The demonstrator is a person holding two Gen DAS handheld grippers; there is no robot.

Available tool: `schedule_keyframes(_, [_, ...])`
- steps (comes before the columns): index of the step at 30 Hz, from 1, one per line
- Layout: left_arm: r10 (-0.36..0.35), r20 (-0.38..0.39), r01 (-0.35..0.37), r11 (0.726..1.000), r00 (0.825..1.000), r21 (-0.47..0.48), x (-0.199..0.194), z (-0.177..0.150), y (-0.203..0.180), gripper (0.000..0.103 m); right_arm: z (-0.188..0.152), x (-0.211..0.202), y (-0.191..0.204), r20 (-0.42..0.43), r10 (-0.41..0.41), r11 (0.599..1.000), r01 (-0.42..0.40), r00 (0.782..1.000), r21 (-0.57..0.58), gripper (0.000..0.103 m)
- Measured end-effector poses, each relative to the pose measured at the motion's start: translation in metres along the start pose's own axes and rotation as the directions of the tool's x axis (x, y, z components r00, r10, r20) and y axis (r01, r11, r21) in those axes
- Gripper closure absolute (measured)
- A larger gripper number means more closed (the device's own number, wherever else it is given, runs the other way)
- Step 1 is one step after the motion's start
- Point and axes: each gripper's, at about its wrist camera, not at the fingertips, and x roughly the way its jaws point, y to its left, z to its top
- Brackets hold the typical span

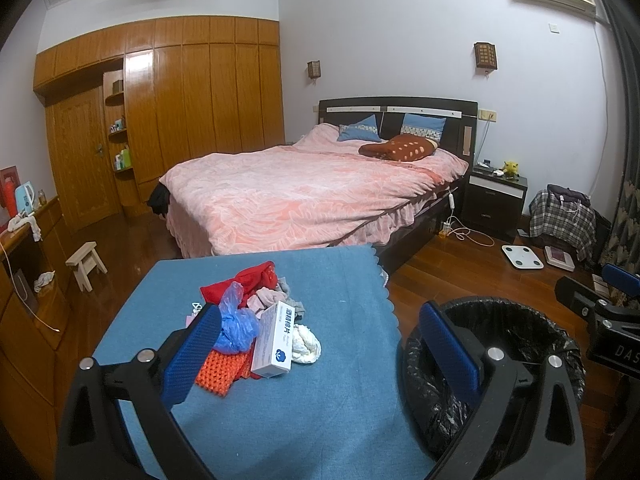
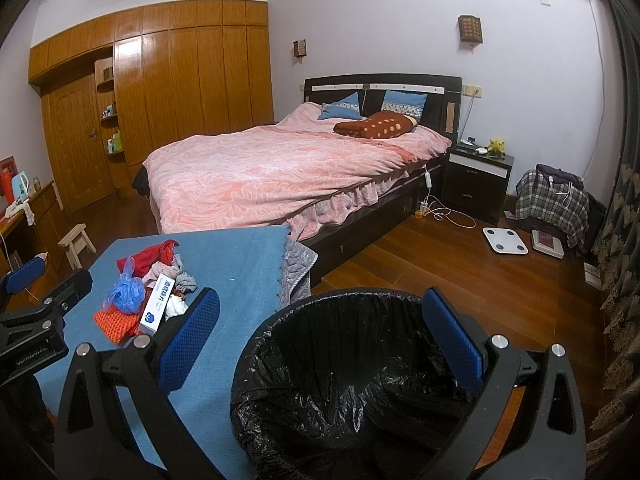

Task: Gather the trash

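A small heap of trash (image 1: pixel 260 328) sits on the blue-covered counter (image 1: pixel 320 400), toward its left half. On top lies a white carton with blue print (image 1: pixel 274 340), tilted on the pile; against it a crumpled blue plastic bag (image 1: pixel 236 320), and under that an orange knitted piece (image 1: pixel 218 370). Behind them are a bunched red cloth (image 1: pixel 248 280), some pinkish-grey rags (image 1: pixel 272 296) and, just right of the carton, a wad of white tissue or cloth (image 1: pixel 306 344) — I cannot tell which.

The left claw (image 1: pixel 320 344) hangs over the counter with its blue-padded fingers spread wide and nothing between them; the left pad stands in front of the heap's near edge. The right claw (image 2: pixel 320 340) is likewise released and empty, held above the mouth of a round bin lined with a black plastic bag (image 2: pixel 352 392), which stands on the floor just beside the counter's right edge.

The counter's blue cloth (image 2: pixel 240 272) has a scalloped edge, with a grey quilted layer hanging beneath it. Beyond — a double bed with a pink patterned cover (image 2: pixel 288 168), blue pillows and a brown spotted one (image 2: pixel 376 126) against a dark headboard. A wooden wardrobe (image 2: pixel 180 76) fills the left wall, a dark nightstand (image 2: pixel 476 180) stands right of the bed, and a white bathroom scale (image 2: pixel 505 241) lies on the wooden floor.
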Motion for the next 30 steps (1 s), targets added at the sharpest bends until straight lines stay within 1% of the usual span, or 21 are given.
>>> schedule_keyframes(4, [-0.001, 0.0, 0.001, 1.0, 1.0, 0.001, 0.0, 0.0, 0.0, 0.006, 0.0, 0.0, 0.0, -0.001, -0.001, 1.0, 0.001, 1.0, 0.001, 0.004])
schedule_keyframes(6, [-0.001, 0.0, 0.001, 1.0, 1.0, 0.001, -0.002, -0.006, 0.0, 0.006, 0.0, 0.0, 0.0, -0.001, 0.001, 1.0, -0.001, 1.0, 0.001, 0.004])
schedule_keyframes(14, [-0.002, -0.002, 0.002, 1.0, 1.0, 0.0, -0.002, -0.005, 0.0, 0.006, 0.002, -0.001, 0.001, -0.002, 0.0, 1.0, 0.0, 1.0, 0.0, 0.004])
schedule_keyframes(16, [-0.002, -0.003, 0.002, 1.0, 1.0, -0.001, -0.001, -0.013, -0.001, 0.006, 0.002, -0.001, 0.001, -0.003, 0.001, 1.0, -0.001, 1.0, 0.0, 0.004])
schedule_keyframes(19, [-0.002, -0.003, 0.002, 1.0, 1.0, -0.001, 0.0, -0.011, 0.0, 0.006, 0.003, -0.002, 0.001, -0.004, 0.002, 1.0, -0.002, 1.0, 0.0, 0.004])
schedule_keyframes(22, [-0.002, -0.004, 0.002, 1.0, 1.0, -0.002, 0.003, -0.018, 0.001, 0.006, 0.004, -0.002, 0.001, -0.004, 0.003, 1.0, -0.003, 1.0, 0.0, 0.004])
schedule_keyframes(26, [0.0, -0.005, 0.0, 1.0, 1.0, -0.006, 0.005, -0.022, 0.003, 0.006, -0.005, 0.001, 0.011, -0.008, 0.009, 1.0, -0.009, 1.0, -0.006, 0.004])
schedule_keyframes(28, [0.001, -0.007, -0.001, 1.0, 1.0, -0.009, 0.008, -0.026, 0.005, 0.006, -0.001, 0.005, 0.013, -0.011, 0.015, 1.0, -0.015, 1.0, -0.008, 0.005])
schedule_keyframes(30, [0.006, -0.01, -0.006, 1.0, 1.0, -0.015, 0.016, -0.022, 0.013, 0.006, -0.004, 0.017, 0.02, -0.017, 0.024, 1.0, -0.024, 1.0, -0.013, 0.005])
